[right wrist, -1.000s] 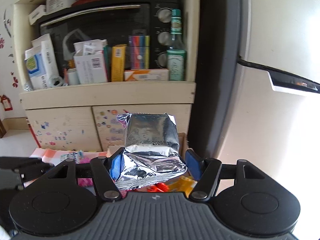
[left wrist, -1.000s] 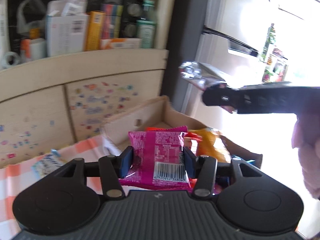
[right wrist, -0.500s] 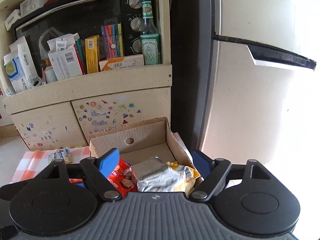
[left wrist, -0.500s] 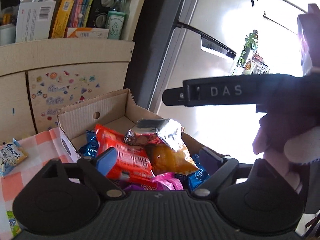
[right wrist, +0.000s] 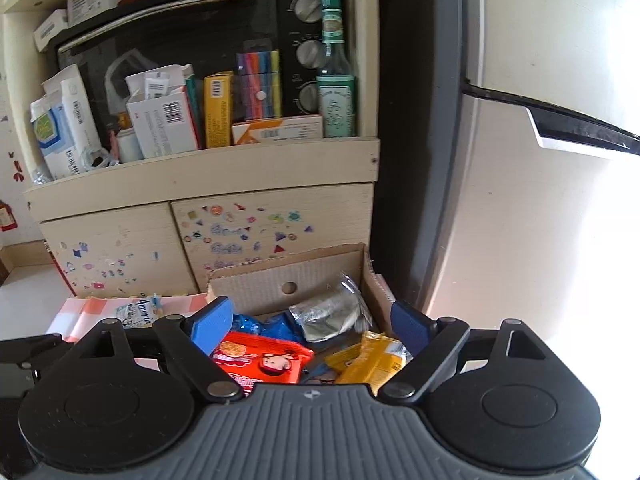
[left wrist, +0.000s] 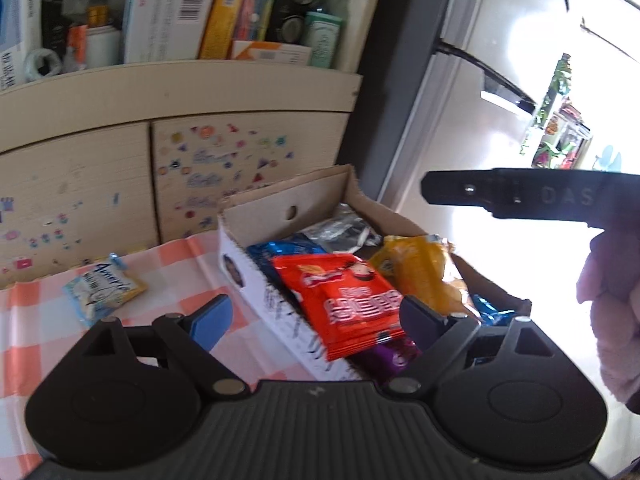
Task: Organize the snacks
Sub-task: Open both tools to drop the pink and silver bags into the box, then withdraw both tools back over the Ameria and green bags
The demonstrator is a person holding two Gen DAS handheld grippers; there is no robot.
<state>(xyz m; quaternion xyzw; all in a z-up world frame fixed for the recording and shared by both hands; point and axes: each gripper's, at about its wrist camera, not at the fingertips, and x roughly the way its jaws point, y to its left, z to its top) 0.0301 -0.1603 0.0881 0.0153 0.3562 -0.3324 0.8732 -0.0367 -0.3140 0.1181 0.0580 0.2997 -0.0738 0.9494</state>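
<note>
An open cardboard box (left wrist: 280,208) (right wrist: 320,276) on a checked cloth holds several snack packets. On top lie a red packet (left wrist: 344,300) (right wrist: 260,360), an orange one (left wrist: 420,272) (right wrist: 372,360), a silver foil one (left wrist: 340,232) (right wrist: 332,316) at the back, and a purple-pink one (left wrist: 392,356) near the front. My left gripper (left wrist: 314,316) hovers open over the box's near left wall, holding nothing. My right gripper (right wrist: 312,322) hangs above the box with its jaws opening and nothing between them. A pale blue packet (left wrist: 104,292) (right wrist: 138,312) lies on the cloth to the left.
Behind the box stands a beige cabinet (right wrist: 240,232) with stickers, its shelf crowded with cartons, a green bottle (right wrist: 336,92) and a black oven (right wrist: 180,40). A fridge (right wrist: 520,200) stands at the right. In the left wrist view, the right tool's black bar (left wrist: 520,196) and a pink-sleeved hand (left wrist: 616,300) cross the upper right.
Both grippers opened. The left one let go of the pink packet and the right one of the silver packet; both packets now lie in the box. The left view swung back leftwards.
</note>
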